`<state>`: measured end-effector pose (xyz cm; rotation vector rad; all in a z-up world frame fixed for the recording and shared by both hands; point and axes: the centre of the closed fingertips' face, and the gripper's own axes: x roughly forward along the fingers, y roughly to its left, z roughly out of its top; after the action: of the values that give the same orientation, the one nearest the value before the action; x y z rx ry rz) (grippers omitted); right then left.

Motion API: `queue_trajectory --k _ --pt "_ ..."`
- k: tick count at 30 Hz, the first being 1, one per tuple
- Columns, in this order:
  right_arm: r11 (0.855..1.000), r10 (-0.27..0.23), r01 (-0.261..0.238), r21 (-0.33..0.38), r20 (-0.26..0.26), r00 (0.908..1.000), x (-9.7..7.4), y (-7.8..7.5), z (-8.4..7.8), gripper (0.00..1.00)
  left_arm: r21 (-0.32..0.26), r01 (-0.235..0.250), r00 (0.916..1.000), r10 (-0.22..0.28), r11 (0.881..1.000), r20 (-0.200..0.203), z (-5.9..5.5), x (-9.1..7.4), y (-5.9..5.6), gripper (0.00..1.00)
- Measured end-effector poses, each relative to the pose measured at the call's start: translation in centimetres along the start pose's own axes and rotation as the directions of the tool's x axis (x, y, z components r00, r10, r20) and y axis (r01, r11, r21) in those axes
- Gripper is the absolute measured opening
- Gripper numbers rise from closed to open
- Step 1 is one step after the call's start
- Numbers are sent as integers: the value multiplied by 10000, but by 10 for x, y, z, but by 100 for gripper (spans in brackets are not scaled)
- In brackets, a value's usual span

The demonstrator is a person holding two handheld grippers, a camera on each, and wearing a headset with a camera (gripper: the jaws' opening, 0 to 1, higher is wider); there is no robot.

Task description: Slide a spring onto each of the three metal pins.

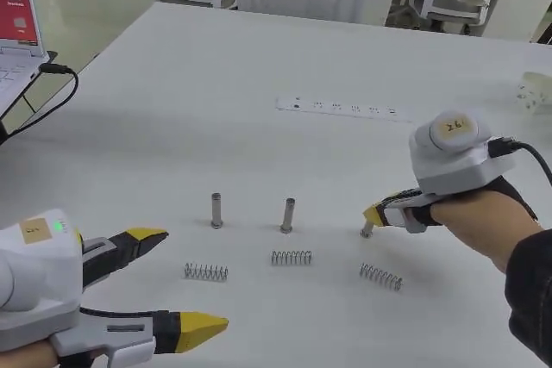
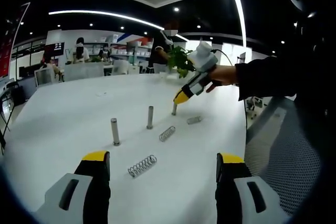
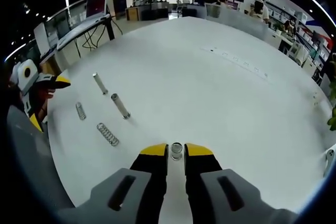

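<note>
As right claw (image 3: 177, 152) clasps rightmost pin (image 1: 366, 231), spring (image 1: 380, 277) lying near

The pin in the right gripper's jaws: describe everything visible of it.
The pin is a short grey metal cylinder with a shiny top end. It stands roughly upright on the white table, rightmost of three, with no spring on it. The right gripper has its yellow-tipped jaws closed on the upper part from both sides. The nearest spring lies flat, apart from it.

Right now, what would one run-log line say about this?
right gripper: shut on right pin | left gripper: open, empty | springs: three flat on table | pins: all bare
</note>
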<state>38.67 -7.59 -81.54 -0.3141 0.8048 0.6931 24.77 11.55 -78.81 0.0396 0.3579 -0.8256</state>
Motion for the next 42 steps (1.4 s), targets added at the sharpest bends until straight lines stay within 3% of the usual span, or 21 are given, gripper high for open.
queue_trajectory --k 17,27,42 --pt "10000 -6 6 48 21 10000 -5 -1 -7 14 29 19 10000 -19 10000 3 0 0 -1 80" --pt "10000 0 0 46 -106 9999 -12 0 -19 14 40 60 10000 -60 10000 6 0 0 -2 80" --pt "9982 460 -473 -378 -364 9983 -21 19 -28 14 100 111 9999 -112 9999 51 2 -1 -5 80"
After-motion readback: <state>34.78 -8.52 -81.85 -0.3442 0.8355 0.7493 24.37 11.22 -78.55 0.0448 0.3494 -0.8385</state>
